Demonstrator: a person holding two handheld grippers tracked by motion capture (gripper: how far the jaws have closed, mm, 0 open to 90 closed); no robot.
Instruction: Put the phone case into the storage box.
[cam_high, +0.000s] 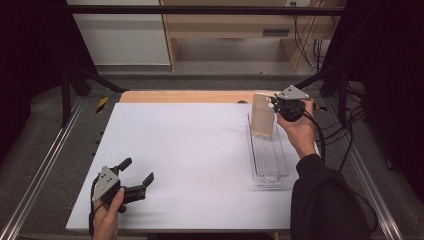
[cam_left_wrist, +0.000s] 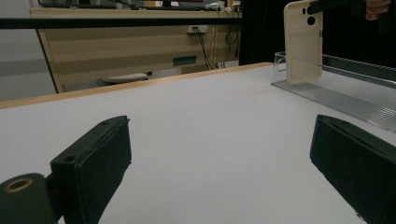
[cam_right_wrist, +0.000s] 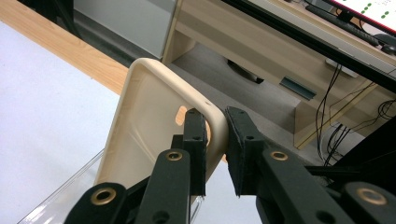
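Closest to the high camera, the person's left hand (cam_high: 106, 216) rests at the near left corner of the white table (cam_high: 190, 160), holding the left gripper (cam_high: 137, 174) with its jaws spread wide and nothing between them; in the left gripper view the two black jaws frame bare tabletop. Across the table, the right hand (cam_high: 299, 131) holds the right gripper (cam_high: 273, 103) raised above the far end of a long clear plastic tray (cam_high: 269, 155) that lies near the right edge of the table. That gripper is clamped on the top edge of a cream phone case (cam_high: 262, 116); the right gripper view shows the black pads pinching the case's rim near its camera cutout, one pad inside the shell and one outside. The case hangs upright, its lower edge at or just inside the far end of the tray; whether it touches the tray floor I cannot tell. The tray looks otherwise unfilled. Judging from this, the work appears to be either lowering the case into the tray or lifting it out, and the pictures do not settle which. If placing, the grasp and carry are done, and what remains is setting the case down, releasing it and drawing the gripper clear. The left gripper has no part in it yet.
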